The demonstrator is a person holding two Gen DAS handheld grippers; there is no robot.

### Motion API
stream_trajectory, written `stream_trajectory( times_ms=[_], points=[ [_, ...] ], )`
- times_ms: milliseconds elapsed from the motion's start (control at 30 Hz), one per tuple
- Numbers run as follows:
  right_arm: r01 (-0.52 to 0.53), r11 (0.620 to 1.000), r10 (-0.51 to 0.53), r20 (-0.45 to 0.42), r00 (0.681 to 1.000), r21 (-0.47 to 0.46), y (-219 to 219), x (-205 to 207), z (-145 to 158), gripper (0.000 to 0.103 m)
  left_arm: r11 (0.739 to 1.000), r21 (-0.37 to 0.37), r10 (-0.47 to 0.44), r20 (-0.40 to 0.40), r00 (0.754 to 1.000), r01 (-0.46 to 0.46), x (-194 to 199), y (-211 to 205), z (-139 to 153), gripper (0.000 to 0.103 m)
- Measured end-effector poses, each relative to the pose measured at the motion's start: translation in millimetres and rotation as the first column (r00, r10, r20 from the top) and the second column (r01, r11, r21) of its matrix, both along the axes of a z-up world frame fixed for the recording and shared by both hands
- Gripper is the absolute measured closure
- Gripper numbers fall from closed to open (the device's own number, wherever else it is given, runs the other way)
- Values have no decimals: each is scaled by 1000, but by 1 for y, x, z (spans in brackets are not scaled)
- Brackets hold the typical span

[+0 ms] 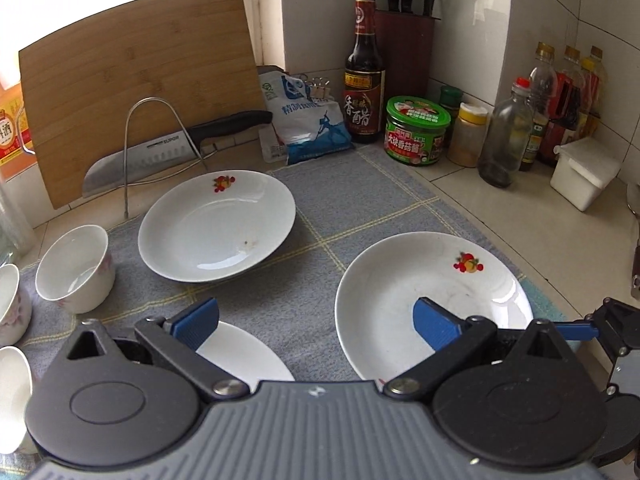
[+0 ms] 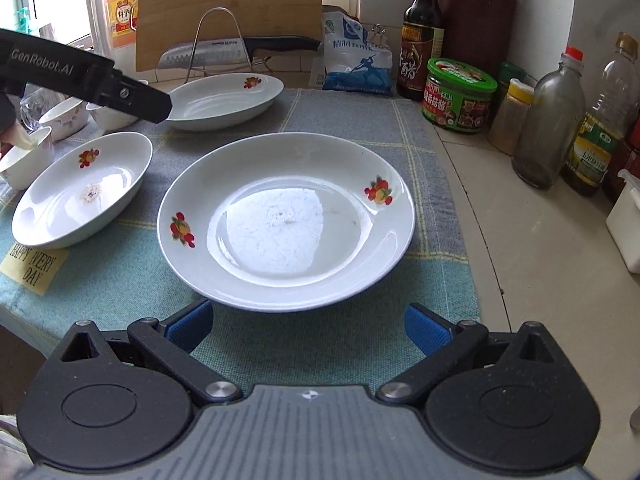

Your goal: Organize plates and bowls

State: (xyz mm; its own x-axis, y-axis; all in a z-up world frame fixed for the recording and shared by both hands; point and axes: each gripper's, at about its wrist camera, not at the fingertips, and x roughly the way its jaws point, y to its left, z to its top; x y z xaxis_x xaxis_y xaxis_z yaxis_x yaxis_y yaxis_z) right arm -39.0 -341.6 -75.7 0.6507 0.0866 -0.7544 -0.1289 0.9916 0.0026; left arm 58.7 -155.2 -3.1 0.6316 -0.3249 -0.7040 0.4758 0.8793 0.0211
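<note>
Three white plates with red fruit prints lie on a grey-green cloth (image 2: 352, 120). In the right wrist view the nearest plate (image 2: 286, 220) lies just ahead of my open, empty right gripper (image 2: 306, 326). A second plate (image 2: 82, 190) lies to its left and a third (image 2: 224, 98) at the back. In the left wrist view my left gripper (image 1: 316, 322) is open and empty above the cloth, between the near plate (image 1: 248, 356) and the right plate (image 1: 434, 304). The far plate (image 1: 216, 226) lies ahead. White bowls (image 1: 74, 268) stand at the left.
A bamboo cutting board (image 1: 140, 84) and a knife on a wire rack (image 1: 160, 148) stand at the back. A salt bag (image 1: 304, 120), a vinegar bottle (image 1: 364, 76), a green jar (image 1: 418, 130), several bottles (image 1: 506, 136) and a white box (image 1: 586, 172) line the back and right.
</note>
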Motion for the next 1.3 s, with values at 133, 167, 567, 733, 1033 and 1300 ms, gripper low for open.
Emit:
stream_trajectory(
  times_ms=[133,167,567,733,1033,1300],
  points=[
    [-27,1000,27,1,1000,3,-2,6,-8,0,999,-34,-31,-12,999,31,11,-9,-6,1],
    [-34,999,34,2,999,2,-2,7,-9,0,999,-37,-40,-21,999,39,15,-12,-8,1],
    [-143,990,144,27,989,-13,-5,14,-16,0,984,-69,-169,-101,980,162,42,-37,-20,1],
    [-159,987,159,76,984,-6,-11,10,-20,0,967,-58,-256,-163,953,249,56,-51,-29,1],
    [-187,982,186,130,974,-5,-15,8,-23,0,929,57,-350,-180,919,365,69,-76,-46,1],
    [-244,970,243,120,963,-4,-18,14,-22,0,891,33,-430,-262,864,454,83,-92,-56,4]
  ],
)
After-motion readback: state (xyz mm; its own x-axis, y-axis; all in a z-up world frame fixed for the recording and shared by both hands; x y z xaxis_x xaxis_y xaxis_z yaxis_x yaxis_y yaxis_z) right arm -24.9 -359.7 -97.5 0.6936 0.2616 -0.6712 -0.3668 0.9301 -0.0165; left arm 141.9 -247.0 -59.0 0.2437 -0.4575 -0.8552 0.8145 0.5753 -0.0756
